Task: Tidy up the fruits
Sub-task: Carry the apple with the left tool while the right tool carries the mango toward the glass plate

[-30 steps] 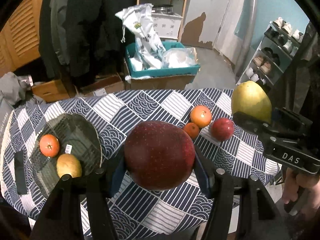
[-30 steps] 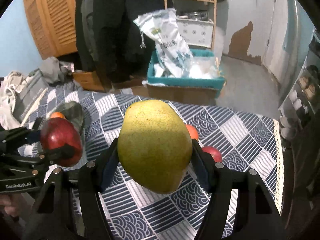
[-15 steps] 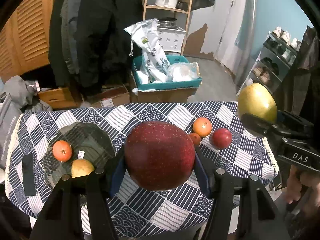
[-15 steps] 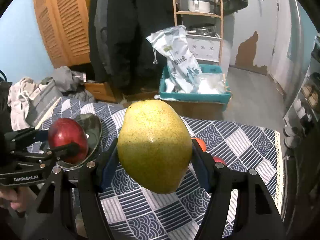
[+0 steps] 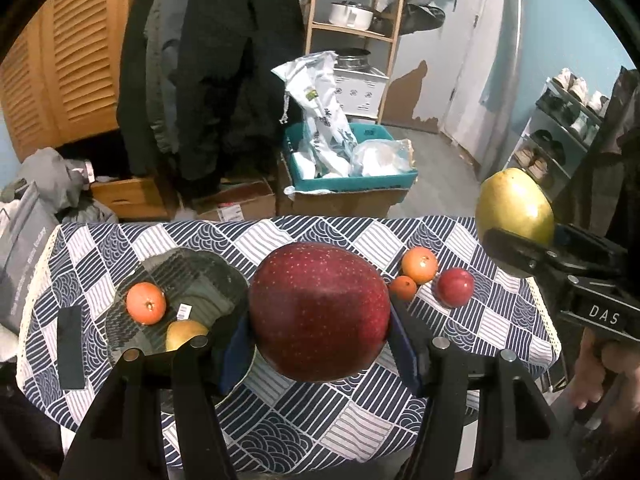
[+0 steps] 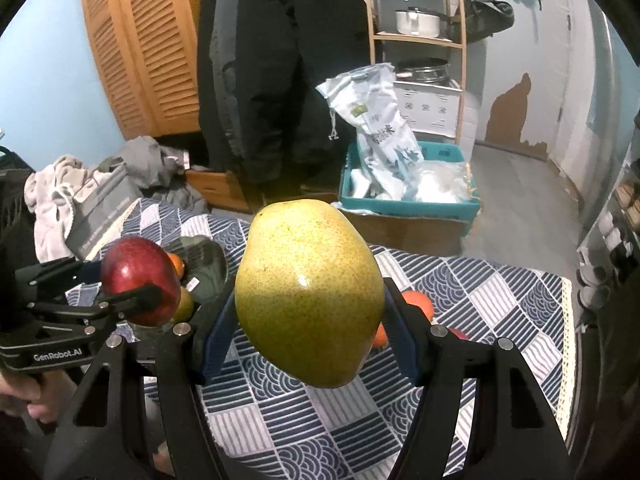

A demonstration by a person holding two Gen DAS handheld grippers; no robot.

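Note:
My left gripper [image 5: 318, 340] is shut on a big dark red apple [image 5: 320, 312], held above the patterned table. My right gripper [image 6: 308, 336] is shut on a yellow-green pear [image 6: 308, 292], also in the air; that pear [image 5: 516, 206] shows at the right of the left wrist view. Down on the table a dark glass plate [image 5: 196, 276] carries an orange [image 5: 146, 303] and a yellowish fruit [image 5: 184, 334]. To the right lie two oranges [image 5: 419, 265] [image 5: 403, 287] and a small red apple [image 5: 455, 287].
The tablecloth [image 5: 352, 420] is blue and white checked. A black flat object [image 5: 71, 346] lies near the table's left edge. Behind the table stand a teal crate with bags [image 5: 348, 168], cardboard boxes [image 5: 236, 204], hanging coats and a shelf.
Both grippers have risen and drawn back from the table with their fruit, so more of the table and room shows. The fruit on the table has not moved.

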